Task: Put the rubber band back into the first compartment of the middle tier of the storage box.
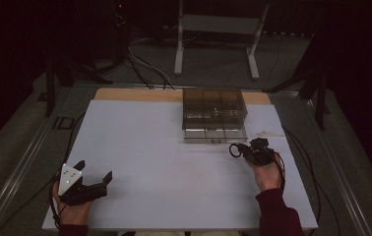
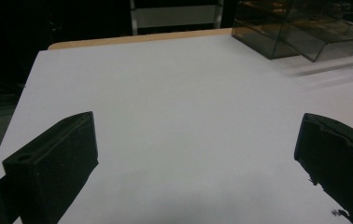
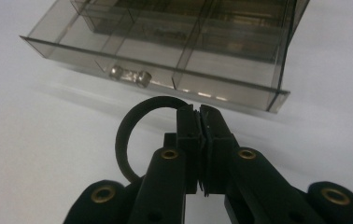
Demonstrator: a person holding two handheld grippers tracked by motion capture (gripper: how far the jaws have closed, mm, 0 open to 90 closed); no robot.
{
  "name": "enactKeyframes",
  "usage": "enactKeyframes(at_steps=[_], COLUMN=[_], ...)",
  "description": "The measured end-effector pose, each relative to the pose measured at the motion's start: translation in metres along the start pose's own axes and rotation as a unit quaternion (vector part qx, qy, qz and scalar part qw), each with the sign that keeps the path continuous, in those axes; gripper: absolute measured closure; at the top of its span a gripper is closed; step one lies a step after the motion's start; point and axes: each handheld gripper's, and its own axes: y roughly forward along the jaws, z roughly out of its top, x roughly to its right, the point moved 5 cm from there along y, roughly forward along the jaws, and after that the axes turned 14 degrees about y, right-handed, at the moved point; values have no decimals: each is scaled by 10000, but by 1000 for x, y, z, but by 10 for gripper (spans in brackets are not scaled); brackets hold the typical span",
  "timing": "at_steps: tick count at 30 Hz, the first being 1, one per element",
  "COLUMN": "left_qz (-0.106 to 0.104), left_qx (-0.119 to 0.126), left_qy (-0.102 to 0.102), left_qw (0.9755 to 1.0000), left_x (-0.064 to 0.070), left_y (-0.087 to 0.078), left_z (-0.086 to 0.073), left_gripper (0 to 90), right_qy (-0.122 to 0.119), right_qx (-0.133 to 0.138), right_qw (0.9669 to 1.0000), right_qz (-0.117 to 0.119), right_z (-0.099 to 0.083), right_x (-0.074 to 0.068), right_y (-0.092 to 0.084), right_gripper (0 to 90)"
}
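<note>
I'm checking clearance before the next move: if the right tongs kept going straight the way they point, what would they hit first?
Probably the open drawer of the clear organizer box: its front wall lies directly ahead of the right tongs, which are shut on a black ring. Depth is hard to judge.

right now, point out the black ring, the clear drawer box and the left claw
black ring (image 3: 127, 135), right gripper view, its left arc
clear drawer box (image 1: 214, 105), high view, its top
left claw (image 1: 94, 173), high view, between its tips

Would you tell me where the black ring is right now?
The black ring is clamped in the right gripper, held just above the white table at its right side, directly in front of the clear organiser's open drawer.
</note>
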Motion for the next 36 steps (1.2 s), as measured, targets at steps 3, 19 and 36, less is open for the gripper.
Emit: enactKeyframes(at_steps=[3, 19, 36], left_qz=[-46, -64, -48], left_qx=[-25, -122, -135], left_qy=[2, 125, 107], left_qw=[10000, 9998, 9998], left_x=[1, 2, 2], left_y=[1, 2, 3], left_z=[0, -1, -2], left_gripper=[3, 4, 4], right_qy=[-3, -34, -71], right_qx=[34, 151, 260], right_qw=[10000, 9998, 9993], right_qz=[38, 160, 265], right_z=[4, 22, 45], right_x=[-2, -17, -34], right_y=[-1, -3, -2], right_gripper=[884, 884, 884])
